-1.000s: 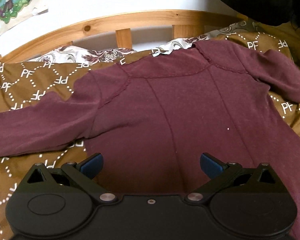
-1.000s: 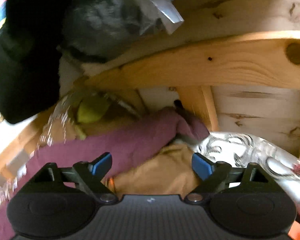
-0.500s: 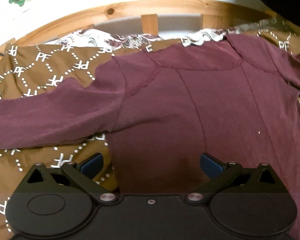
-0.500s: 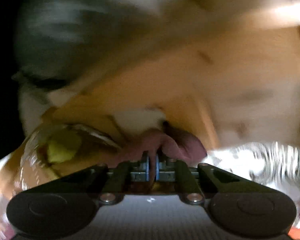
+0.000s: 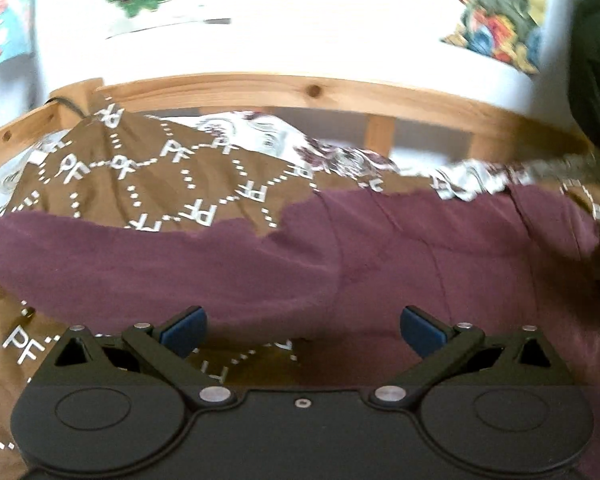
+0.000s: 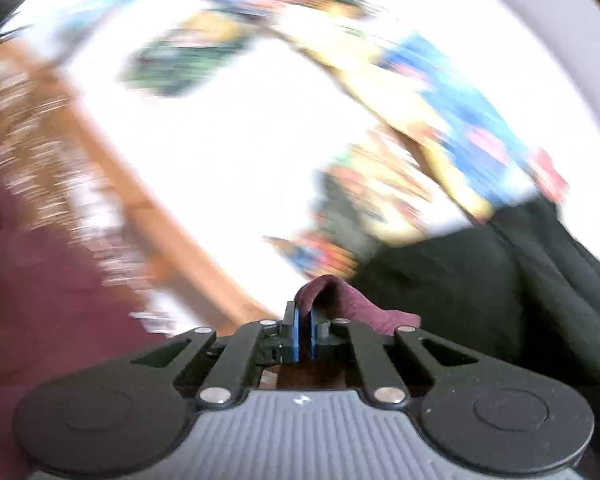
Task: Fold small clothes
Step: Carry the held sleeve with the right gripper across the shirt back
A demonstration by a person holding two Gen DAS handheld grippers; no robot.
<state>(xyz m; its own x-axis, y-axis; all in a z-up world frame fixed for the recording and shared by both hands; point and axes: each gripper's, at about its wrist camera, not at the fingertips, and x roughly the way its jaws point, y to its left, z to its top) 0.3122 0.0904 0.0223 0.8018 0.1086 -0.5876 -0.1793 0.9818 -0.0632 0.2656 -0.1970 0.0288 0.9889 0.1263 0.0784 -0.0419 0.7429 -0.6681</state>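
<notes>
A maroon long-sleeved top [image 5: 380,264] lies spread on a brown patterned blanket [image 5: 148,176]. One sleeve [image 5: 100,256] stretches out to the left. My left gripper [image 5: 302,326] hovers open just above the sleeve's underarm, with nothing between its blue pads. In the blurred right wrist view my right gripper [image 6: 303,334] is shut on a fold of the maroon sleeve cuff [image 6: 340,300], which bulges out past the pads. More of the maroon top [image 6: 40,300] fills that view's left side.
A wooden bed rail [image 5: 300,92] with slats runs behind the blanket, and a white wall with colourful posters [image 5: 496,12] rises above it. A floral sheet [image 5: 340,160] peeks out at the blanket's far edge. Dark fabric [image 6: 480,300] hangs at the right.
My right gripper closed on the sleeve cuff, then swung away with it while rolling hard. My left gripper slid left across the top, from its body to the sleeve's underarm.
</notes>
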